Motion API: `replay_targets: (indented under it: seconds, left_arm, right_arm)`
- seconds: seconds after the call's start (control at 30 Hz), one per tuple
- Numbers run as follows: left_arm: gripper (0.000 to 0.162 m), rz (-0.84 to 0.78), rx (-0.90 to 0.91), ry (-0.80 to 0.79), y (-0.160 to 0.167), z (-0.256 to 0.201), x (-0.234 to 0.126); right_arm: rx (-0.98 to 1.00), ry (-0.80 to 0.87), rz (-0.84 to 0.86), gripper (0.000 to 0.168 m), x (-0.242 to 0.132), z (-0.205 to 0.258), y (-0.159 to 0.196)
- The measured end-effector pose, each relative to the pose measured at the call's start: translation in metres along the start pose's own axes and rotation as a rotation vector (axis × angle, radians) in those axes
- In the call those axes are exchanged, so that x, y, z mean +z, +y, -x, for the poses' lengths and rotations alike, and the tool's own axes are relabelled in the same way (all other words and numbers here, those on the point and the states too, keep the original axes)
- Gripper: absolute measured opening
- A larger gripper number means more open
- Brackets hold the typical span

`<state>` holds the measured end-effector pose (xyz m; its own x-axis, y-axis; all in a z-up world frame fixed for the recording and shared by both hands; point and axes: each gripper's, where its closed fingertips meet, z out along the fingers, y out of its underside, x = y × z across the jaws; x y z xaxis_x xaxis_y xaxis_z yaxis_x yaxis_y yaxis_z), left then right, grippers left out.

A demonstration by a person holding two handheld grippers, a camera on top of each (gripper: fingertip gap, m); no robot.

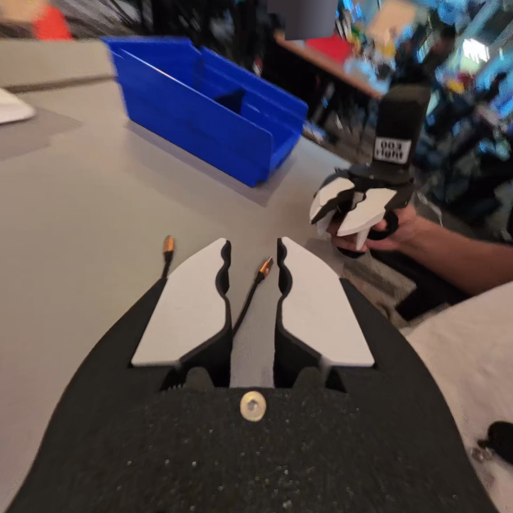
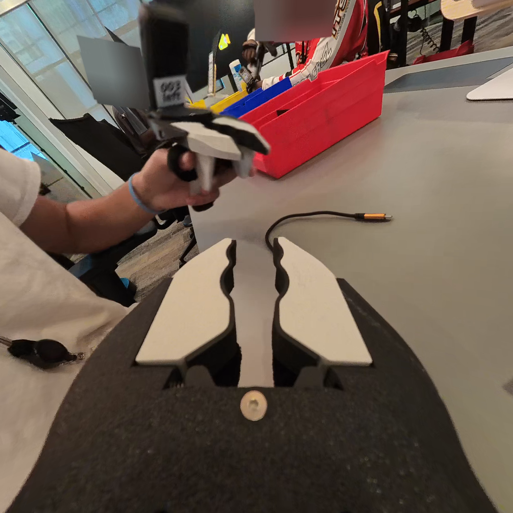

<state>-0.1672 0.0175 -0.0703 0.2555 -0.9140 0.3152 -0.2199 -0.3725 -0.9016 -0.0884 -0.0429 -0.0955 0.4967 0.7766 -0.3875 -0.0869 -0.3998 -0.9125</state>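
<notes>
A black cable with orange metal plugs lies on the grey table [image 1: 83,208]. In the left wrist view, one plug [image 1: 266,265] lies between the open fingers of my left gripper [image 1: 253,244]. The other plug [image 1: 168,244] lies just left of the left finger. My left gripper hovers above the cable and holds nothing. In the right wrist view, my right gripper [image 2: 254,241] is open and empty. The cable [image 2: 305,214] curves out from behind its right fingertip to a plug [image 2: 373,216] farther right. Each gripper also shows in the other's view, held in a hand: the right gripper [image 1: 327,227] and the left gripper [image 2: 254,152].
A blue bin [image 1: 205,116] stands on the table ahead of the left gripper. A red bin [image 2: 319,119] stands ahead of the right gripper, with blue [image 2: 258,97] and yellow [image 2: 230,101] bins behind it. A white flat object [image 2: 491,88] lies far right. The table edge [image 2: 194,222] runs at left. The gap from one gripper's tips to the other's is roughly 11 centimetres.
</notes>
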Motion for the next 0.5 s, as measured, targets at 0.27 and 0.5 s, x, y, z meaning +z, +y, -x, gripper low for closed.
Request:
replay_targets:
  seconds: [0.27,0.5]
  left_arm:
    - [0.027,-0.206,-0.076,-0.422,0.037,0.063,-0.11]
    - [0.024,0.012,-0.077,-0.307,0.009,0.094,-0.126]
  right_arm:
    - [0.0,-0.009,0.011,0.025,0.006,-0.003,0.001]
    - [0.008,-0.026,0.021,0.025,0.018,-0.014,-0.003]
